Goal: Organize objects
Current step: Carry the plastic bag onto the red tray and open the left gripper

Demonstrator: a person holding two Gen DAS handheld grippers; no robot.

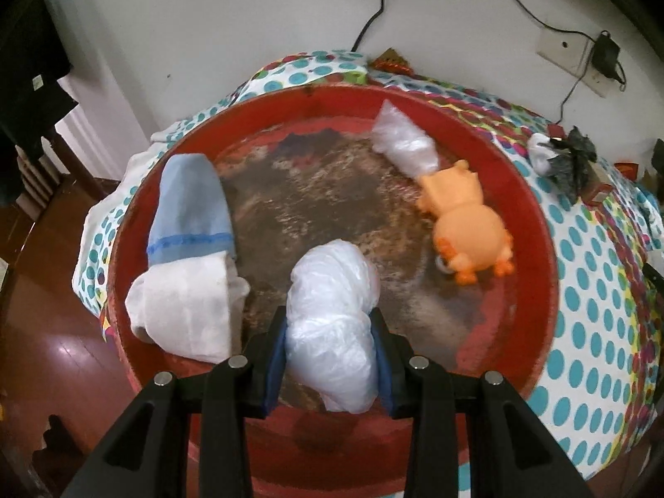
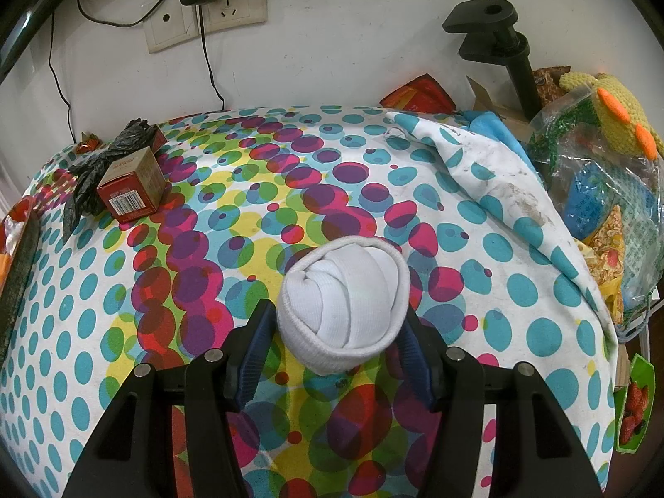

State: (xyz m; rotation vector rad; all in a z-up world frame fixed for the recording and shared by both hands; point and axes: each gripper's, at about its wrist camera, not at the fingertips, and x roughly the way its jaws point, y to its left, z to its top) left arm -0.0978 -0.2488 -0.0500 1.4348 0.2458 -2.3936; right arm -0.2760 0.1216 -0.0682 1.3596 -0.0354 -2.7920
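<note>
My left gripper is shut on a crumpled white plastic bag, held over the near part of a round red tray. In the tray lie a blue and white rolled sock at the left, an orange toy animal at the right and another white plastic bundle at the back. My right gripper is shut on a rolled white sock just above the dotted tablecloth.
A small red-and-brown box and a black crumpled bag sit at the back left of the table. Bags, a knitted yellow toy and packets pile up at the right. A black clamp stand rises by the wall. Cables hang from wall sockets.
</note>
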